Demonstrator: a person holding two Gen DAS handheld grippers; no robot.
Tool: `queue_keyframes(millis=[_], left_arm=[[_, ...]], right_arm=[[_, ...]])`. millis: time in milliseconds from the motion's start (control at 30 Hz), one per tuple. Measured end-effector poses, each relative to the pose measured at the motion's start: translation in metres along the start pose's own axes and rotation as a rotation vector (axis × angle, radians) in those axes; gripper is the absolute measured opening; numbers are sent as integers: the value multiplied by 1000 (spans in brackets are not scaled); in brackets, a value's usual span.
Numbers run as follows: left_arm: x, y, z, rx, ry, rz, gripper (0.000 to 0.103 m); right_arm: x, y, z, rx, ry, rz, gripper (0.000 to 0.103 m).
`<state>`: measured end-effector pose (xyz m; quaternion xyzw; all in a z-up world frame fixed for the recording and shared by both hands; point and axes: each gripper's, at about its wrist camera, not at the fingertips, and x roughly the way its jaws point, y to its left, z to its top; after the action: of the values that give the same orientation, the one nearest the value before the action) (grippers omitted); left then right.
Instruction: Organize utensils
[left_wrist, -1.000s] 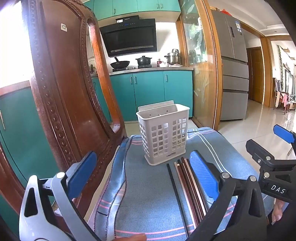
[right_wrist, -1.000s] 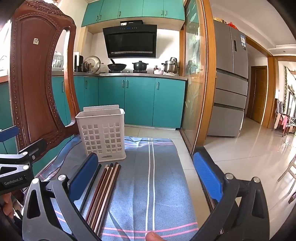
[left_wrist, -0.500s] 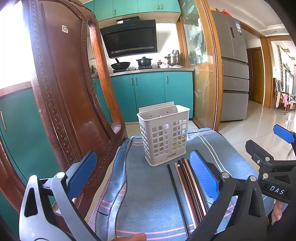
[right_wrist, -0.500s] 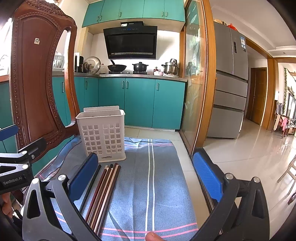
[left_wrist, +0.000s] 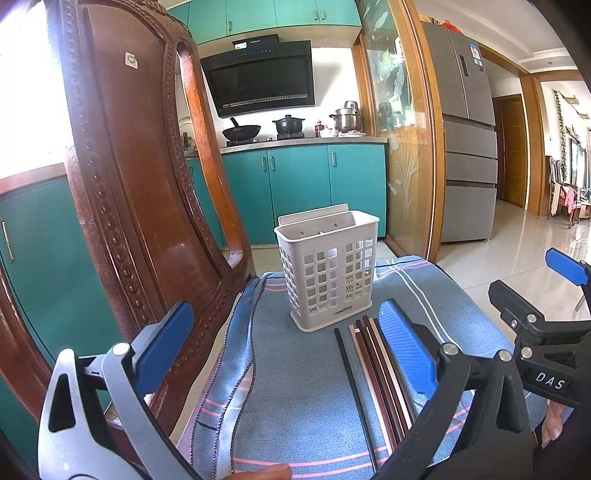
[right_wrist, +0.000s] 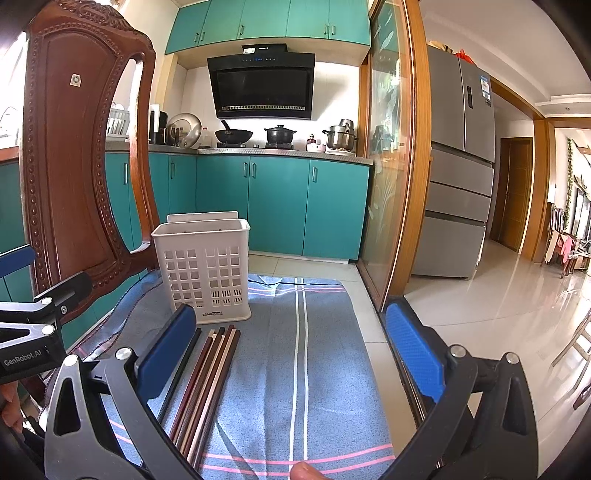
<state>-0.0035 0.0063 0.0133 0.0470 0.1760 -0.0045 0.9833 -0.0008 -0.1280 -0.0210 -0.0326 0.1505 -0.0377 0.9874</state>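
A white perforated utensil holder (left_wrist: 328, 269) stands upright on a blue cloth (left_wrist: 295, 387); it also shows in the right wrist view (right_wrist: 205, 273). Several chopsticks (left_wrist: 373, 373), black, brown and cream, lie side by side on the cloth just in front of the holder, also seen in the right wrist view (right_wrist: 205, 380). My left gripper (left_wrist: 284, 347) is open and empty, above the cloth, its right finger over the chopsticks. My right gripper (right_wrist: 291, 350) is open and empty, its left finger over the chopsticks.
A carved wooden chair back (left_wrist: 140, 184) rises at the left, close to the holder; it also shows in the right wrist view (right_wrist: 74, 155). The cloth's right edge (right_wrist: 362, 332) drops to a tiled floor. Teal cabinets and a fridge stand behind.
Both views have shifted only slightly; the holder and chopsticks stay in place and both grippers remain open.
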Motion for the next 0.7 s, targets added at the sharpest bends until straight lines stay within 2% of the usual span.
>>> queue_keyframes(millis=[700], left_arm=[[-3, -3, -3, 1, -9, 3, 100]], right_arm=[[-1, 2, 0, -3, -2, -1, 100]])
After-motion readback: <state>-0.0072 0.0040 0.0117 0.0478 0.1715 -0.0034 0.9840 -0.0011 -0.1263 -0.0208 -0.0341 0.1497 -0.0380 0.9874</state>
